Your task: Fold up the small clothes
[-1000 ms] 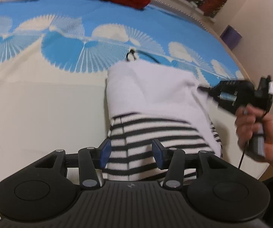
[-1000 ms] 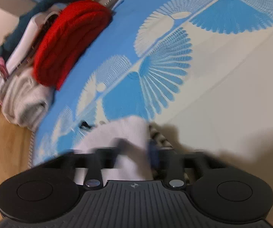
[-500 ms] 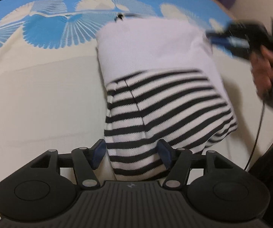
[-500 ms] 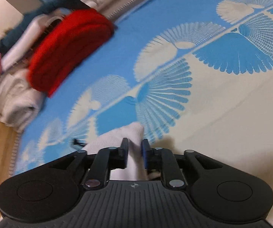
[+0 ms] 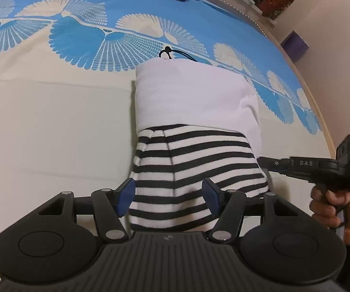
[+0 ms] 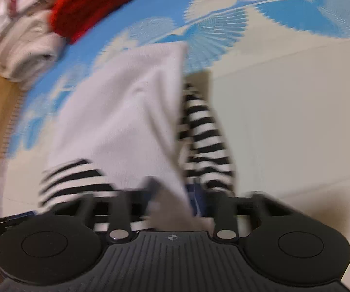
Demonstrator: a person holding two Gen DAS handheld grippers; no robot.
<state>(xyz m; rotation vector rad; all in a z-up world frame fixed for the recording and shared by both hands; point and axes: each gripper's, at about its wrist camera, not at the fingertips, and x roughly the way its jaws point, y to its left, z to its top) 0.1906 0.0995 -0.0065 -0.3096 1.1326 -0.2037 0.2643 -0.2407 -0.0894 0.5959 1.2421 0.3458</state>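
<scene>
A small garment (image 5: 194, 126), plain white above and black-and-white striped below, lies folded flat on the bed (image 5: 53, 126), its striped end between the left claw's (image 5: 168, 198) spread pads.

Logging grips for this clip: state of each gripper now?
Left gripper: open, straddling the striped garment.
Right gripper: just closed, pinching the garment's white fabric.

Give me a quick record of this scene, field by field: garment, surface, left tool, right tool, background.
garment: white and striped top, folded, lying flat
surface: blue and cream bedspread
left tool: open, jaws either side of the striped hem
right tool: just closed on the white edge of the top
background: red knit on a clothes pile
</scene>
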